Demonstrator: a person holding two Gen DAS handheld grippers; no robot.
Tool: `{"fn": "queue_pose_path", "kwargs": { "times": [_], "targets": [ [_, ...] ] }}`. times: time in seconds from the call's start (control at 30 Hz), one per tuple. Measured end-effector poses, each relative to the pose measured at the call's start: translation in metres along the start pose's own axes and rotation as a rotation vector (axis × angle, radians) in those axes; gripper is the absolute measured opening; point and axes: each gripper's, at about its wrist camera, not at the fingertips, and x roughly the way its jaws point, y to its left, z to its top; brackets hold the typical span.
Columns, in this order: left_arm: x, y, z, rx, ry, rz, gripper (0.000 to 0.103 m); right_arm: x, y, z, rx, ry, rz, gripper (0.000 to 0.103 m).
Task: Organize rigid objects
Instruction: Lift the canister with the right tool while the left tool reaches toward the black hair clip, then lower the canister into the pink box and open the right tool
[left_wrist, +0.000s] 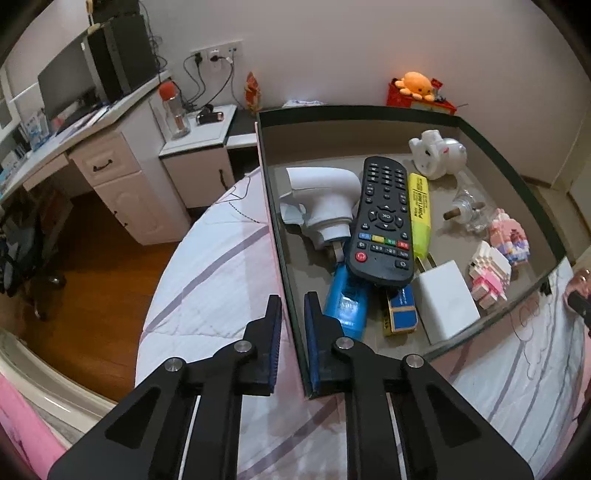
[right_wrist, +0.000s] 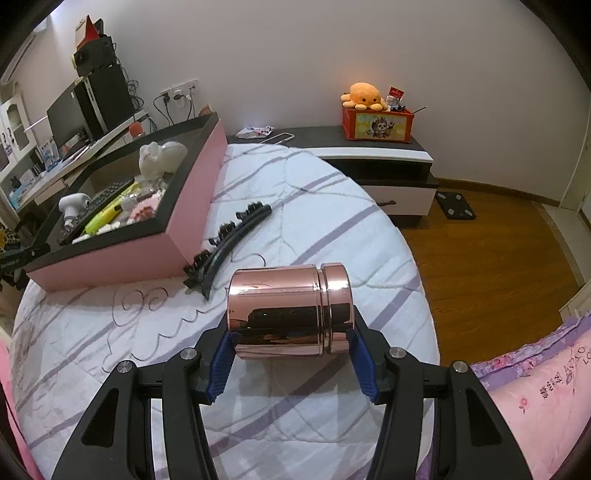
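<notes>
Right gripper (right_wrist: 291, 354) clamps pink metal canister (right_wrist: 290, 310) crosswise, long axis spanning the jaws; pink box (right_wrist: 192, 206) lies ahead-left, past black hair clips (right_wrist: 225, 243). Left gripper (left_wrist: 293, 339) pinches the box's near wall, jaws closed on it

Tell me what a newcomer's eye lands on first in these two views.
First, the shiny rose-gold canister, lying on its side, clamped between the right gripper's jaws over the quilted bed. Next, the pink-sided box on the bed, crowded with a black remote, a yellow highlighter and white gadgets; the left gripper is shut on its near wall.
</notes>
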Motion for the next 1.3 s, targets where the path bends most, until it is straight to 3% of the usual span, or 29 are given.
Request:
{"fn": "queue_pose_path", "kwargs": {
  "times": [0.3, 0.6, 0.93, 1.2, 1.3],
  "targets": [
    [-0.011, -0.003, -0.01, 0.033, -0.002, -0.016, 0.015, -0.019, 0.012, 0.017, 0.014, -0.061, 0.016, 0.056],
    [-0.023, -0.006, -0.022, 0.043, -0.011, -0.031, 0.018, -0.029, 0.062, 0.057, -0.098, -0.109, 0.044, 0.056],
    [-0.023, -0.002, -0.021, 0.022, -0.013, -0.048, 0.019, 0.039, 0.13, 0.102, -0.244, -0.012, 0.052, 0.057],
    [-0.023, -0.002, -0.021, 0.017, -0.017, -0.05, 0.019, 0.048, 0.136, 0.103, -0.254, -0.04, 0.044, 0.058],
    [-0.022, -0.001, -0.02, 0.015, -0.019, -0.05, 0.019, 0.044, 0.135, 0.104, -0.243, -0.064, 0.033, 0.07]
  ]
}}
